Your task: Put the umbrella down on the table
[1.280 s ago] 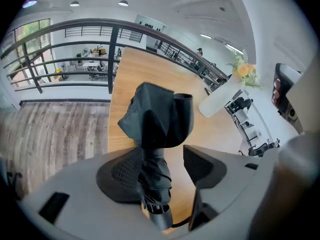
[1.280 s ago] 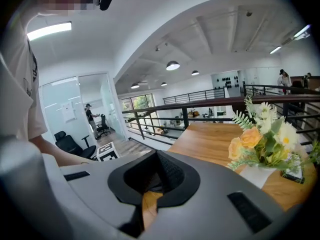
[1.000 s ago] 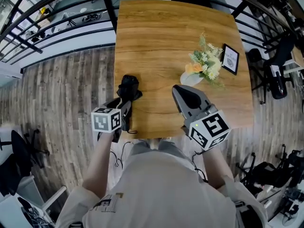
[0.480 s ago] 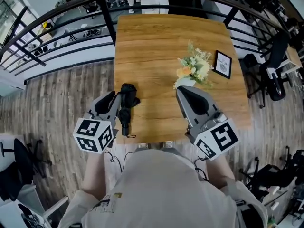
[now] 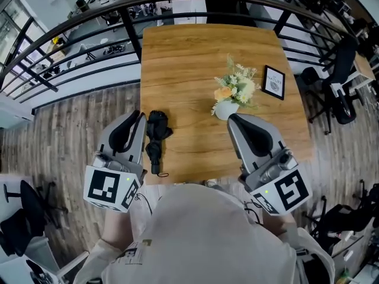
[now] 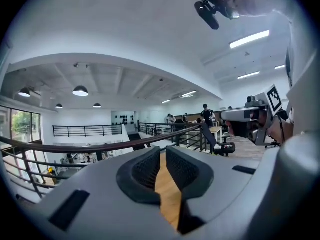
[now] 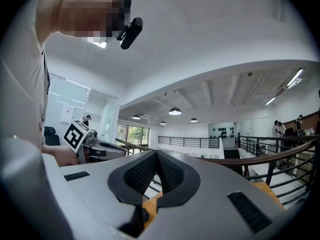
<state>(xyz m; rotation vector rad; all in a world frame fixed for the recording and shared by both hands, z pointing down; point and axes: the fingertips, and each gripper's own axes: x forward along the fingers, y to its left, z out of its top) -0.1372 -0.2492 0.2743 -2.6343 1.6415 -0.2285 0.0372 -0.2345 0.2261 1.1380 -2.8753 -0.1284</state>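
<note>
The black folded umbrella [image 5: 156, 138] lies on the wooden table [image 5: 195, 58] near its front left edge, with its handle toward me and nothing holding it. My left gripper [image 5: 136, 118] hangs above and just left of it, clear of it. In the left gripper view its jaws [image 6: 162, 156] are closing, a narrow gap remains and nothing is between them. My right gripper [image 5: 234, 119] is raised over the table's front right part. The right gripper view shows its pads [image 7: 156, 156] meeting at the tips, empty.
A white vase of flowers [image 5: 234, 91] and a small framed card [image 5: 273, 81] stand on the table's right side. A black railing [image 5: 127, 25] runs behind and left of the table. Office chairs [image 5: 343, 93] stand on the wood floor at right.
The left gripper has let go of the umbrella, which stays on the table, and its jaws have narrowed. Both grippers have risen toward the head camera.
</note>
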